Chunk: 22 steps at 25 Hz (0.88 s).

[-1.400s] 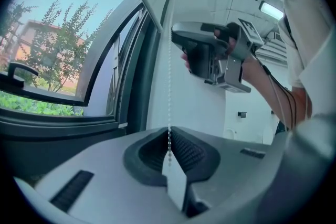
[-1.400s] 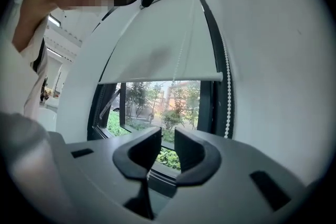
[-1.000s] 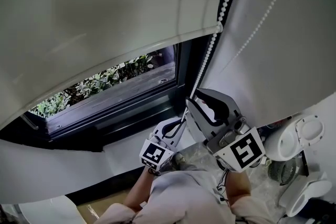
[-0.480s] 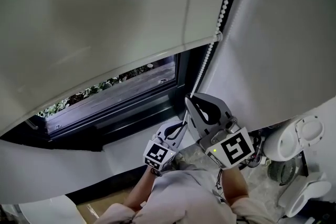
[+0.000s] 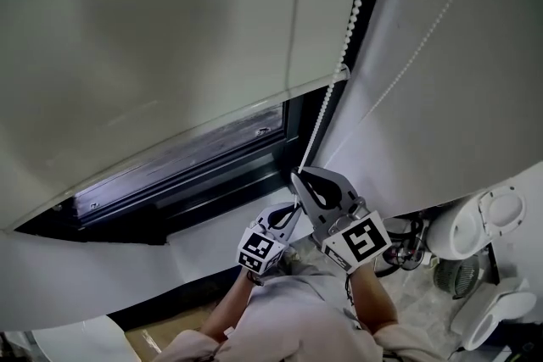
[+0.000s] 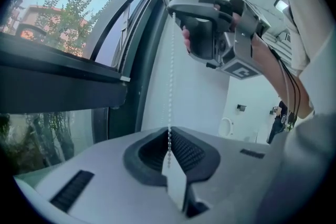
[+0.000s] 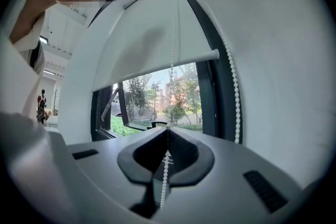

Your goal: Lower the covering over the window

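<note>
Words, brands, numbers: none readable in any view.
Signs, labels: none legible.
Black-and-white square marker cubes point(image 5: 363, 241): coded patterns only, no letters or digits.

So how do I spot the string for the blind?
Find the dark window under the white roller blind. At the blind's right end hangs a bead chain: the strand pinched by the left gripper and right gripper, not the loose strand against the wall.

Green trees point(image 7: 181, 94) outside; white rounded fixture point(image 5: 479, 225) lower right (possibly toilet); dark cables point(image 5: 405, 240) beside it.
</note>
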### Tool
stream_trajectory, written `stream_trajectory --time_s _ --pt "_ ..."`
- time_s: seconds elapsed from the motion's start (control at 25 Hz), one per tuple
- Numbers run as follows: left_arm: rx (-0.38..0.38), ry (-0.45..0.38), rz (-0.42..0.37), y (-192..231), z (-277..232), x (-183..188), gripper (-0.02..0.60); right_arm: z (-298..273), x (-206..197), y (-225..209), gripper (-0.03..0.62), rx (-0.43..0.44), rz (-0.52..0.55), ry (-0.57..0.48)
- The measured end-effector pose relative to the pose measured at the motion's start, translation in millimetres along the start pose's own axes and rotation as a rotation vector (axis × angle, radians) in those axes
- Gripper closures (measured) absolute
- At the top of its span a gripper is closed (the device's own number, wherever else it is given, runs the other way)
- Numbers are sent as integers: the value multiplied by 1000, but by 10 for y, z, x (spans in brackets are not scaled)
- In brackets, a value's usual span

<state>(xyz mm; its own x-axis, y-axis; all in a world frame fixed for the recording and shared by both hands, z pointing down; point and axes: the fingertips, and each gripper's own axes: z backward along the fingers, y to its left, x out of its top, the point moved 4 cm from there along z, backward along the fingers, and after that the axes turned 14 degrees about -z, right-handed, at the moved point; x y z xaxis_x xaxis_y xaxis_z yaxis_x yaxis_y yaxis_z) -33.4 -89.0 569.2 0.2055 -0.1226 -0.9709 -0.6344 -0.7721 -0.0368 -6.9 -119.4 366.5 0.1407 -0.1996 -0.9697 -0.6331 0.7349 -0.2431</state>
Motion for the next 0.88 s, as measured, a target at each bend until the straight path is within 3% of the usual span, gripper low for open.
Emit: stream_trajectory --time_s 0.36,0.64,0.88 --pt "15 69 5 -50 -8 -300 560 40 -334 -83 597 -19 -35 43" --pt "46 77 -17 -29 16 -301 558 104 -586 -133 597 -16 -82 88" --pt "45 36 -16 -9 59 -170 430 135 -617 -153 597 -5 -105 72"
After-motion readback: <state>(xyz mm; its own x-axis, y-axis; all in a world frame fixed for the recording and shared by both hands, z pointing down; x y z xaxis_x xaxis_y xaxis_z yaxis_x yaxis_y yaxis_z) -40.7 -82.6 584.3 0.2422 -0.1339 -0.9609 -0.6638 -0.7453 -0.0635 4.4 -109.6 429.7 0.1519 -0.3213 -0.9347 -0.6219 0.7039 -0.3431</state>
